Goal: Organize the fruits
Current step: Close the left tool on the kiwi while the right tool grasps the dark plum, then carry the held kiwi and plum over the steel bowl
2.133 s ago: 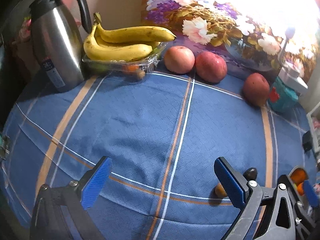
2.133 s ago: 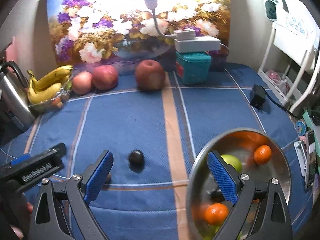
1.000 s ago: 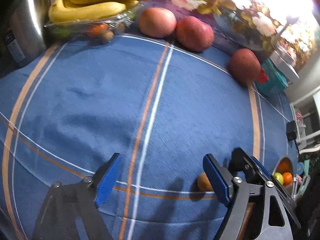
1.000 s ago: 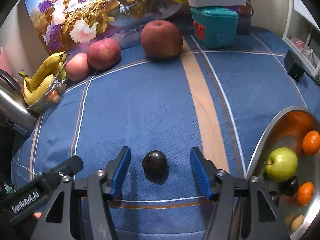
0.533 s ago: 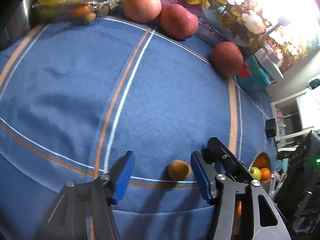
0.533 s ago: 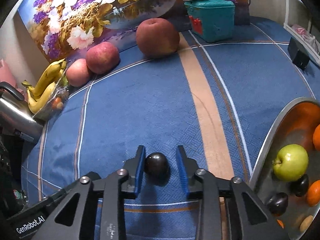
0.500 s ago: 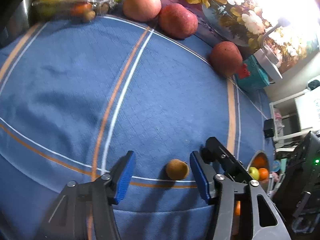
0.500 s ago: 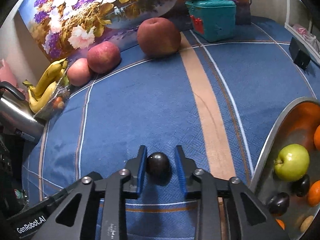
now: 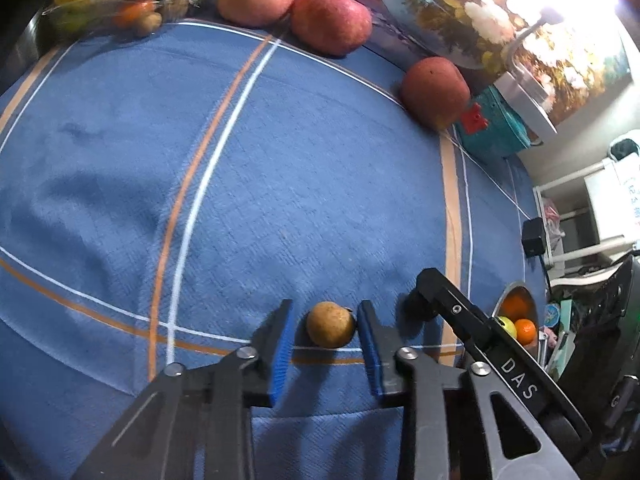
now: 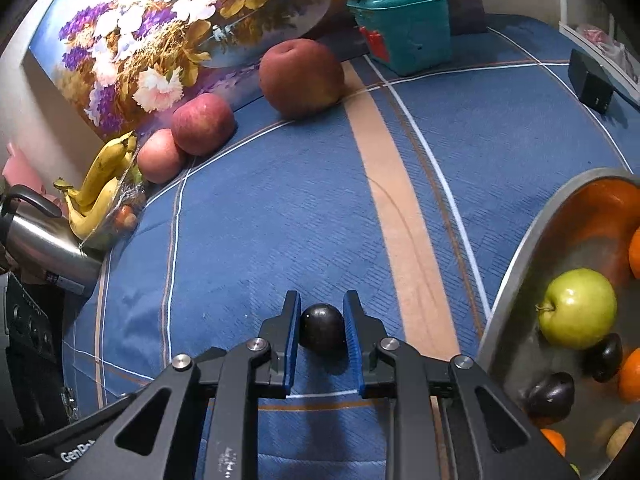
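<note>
A small brown round fruit lies on the blue cloth between the blue pads of my left gripper. Its jaws are closing on the fruit, one pad at each side of it. My right gripper is shut on a dark plum that rests on the cloth, both pads against its sides. To the right stands a steel bowl holding a green apple, oranges and dark plums. One black finger of the right gripper shows in the left wrist view, just right of the brown fruit.
Three red apples line the back by a flower picture. Bananas on a plastic tray and a steel kettle stand at far left. A teal box and a black adapter sit at back right.
Both grippers have narrowed from wide open. The right one closed onto the dark plum. The left one swung right until the brown fruit lay between its pads, then closed in on it.
</note>
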### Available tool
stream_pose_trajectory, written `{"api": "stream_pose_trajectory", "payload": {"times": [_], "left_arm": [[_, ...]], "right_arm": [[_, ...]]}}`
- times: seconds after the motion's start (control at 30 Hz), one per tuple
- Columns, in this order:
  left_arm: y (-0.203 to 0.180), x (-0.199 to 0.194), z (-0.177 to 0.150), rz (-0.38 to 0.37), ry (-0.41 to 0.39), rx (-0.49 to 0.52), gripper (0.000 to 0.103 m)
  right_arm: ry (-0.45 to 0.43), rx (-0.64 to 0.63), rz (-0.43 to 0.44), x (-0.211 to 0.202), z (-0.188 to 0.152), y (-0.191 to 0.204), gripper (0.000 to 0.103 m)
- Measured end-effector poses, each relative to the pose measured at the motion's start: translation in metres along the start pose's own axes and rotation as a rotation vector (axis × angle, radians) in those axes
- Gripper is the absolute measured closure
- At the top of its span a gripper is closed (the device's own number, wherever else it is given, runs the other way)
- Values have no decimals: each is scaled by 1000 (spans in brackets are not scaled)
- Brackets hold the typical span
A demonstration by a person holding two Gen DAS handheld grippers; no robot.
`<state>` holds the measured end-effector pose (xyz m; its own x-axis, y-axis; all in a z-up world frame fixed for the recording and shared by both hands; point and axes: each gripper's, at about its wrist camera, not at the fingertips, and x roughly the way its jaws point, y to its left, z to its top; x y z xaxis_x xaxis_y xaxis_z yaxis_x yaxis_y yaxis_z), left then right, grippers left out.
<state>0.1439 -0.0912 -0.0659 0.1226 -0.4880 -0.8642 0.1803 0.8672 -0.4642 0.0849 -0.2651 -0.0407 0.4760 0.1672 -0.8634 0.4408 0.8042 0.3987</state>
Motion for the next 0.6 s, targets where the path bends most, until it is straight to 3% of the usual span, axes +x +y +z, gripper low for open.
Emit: {"api": "stream_pose_trajectory", "payload": {"times": [0.6], "left_arm": [[-7, -33, -19, 30, -58, 23, 75]], "right_arm": [[-7, 9, 26, -33, -19, 2, 80]]}}
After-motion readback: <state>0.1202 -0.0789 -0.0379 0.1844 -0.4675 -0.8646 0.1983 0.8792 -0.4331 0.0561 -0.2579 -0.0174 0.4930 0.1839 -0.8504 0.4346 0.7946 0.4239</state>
